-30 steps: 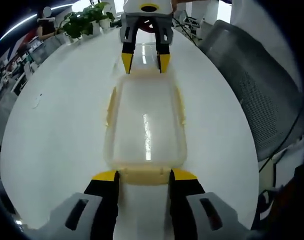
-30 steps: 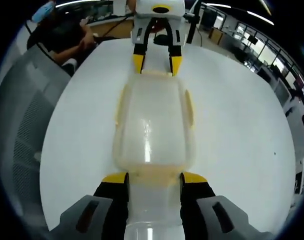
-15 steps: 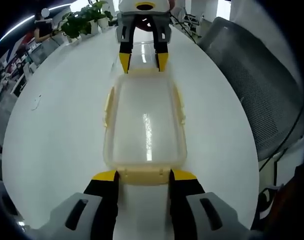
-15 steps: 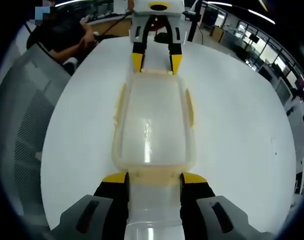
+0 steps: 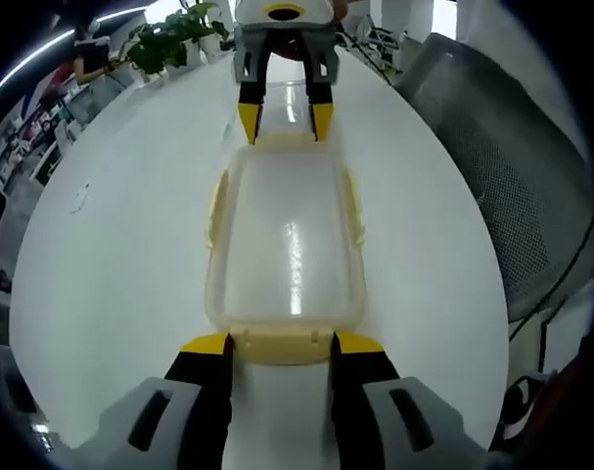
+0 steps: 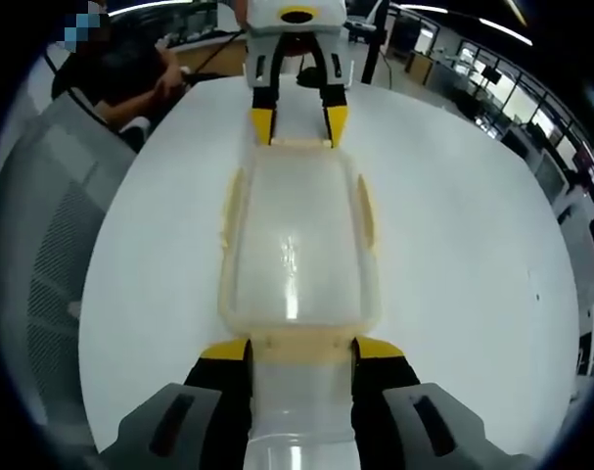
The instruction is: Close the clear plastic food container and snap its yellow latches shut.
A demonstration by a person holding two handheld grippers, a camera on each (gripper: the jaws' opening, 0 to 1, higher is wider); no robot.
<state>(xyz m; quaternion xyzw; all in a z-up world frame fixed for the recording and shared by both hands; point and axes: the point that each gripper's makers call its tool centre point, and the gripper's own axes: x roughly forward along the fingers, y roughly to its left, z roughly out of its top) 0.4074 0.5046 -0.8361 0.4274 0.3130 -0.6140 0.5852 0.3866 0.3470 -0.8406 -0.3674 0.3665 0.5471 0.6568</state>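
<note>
Clear container [image 5: 285, 245] lay lengthwise on white counter [image 5: 111, 255], lid seated; left gripper [image 5: 280, 343] fingers spread, straddling near yellow end latch [image 5: 280, 345]; right gripper [image 6: 300, 347] likewise at opposite latch [image 6: 298, 343]; judged light, thin, flexible, slippery; best pressed at latch tabs.

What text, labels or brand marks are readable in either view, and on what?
None can be read.
Clear container: no print or embossing legible on its lid or on the yellow latches.
Left gripper and right gripper: no markings visible on their jaws.
White table: bare of writing.
Background office clutter: too small and blurred to read.
</note>
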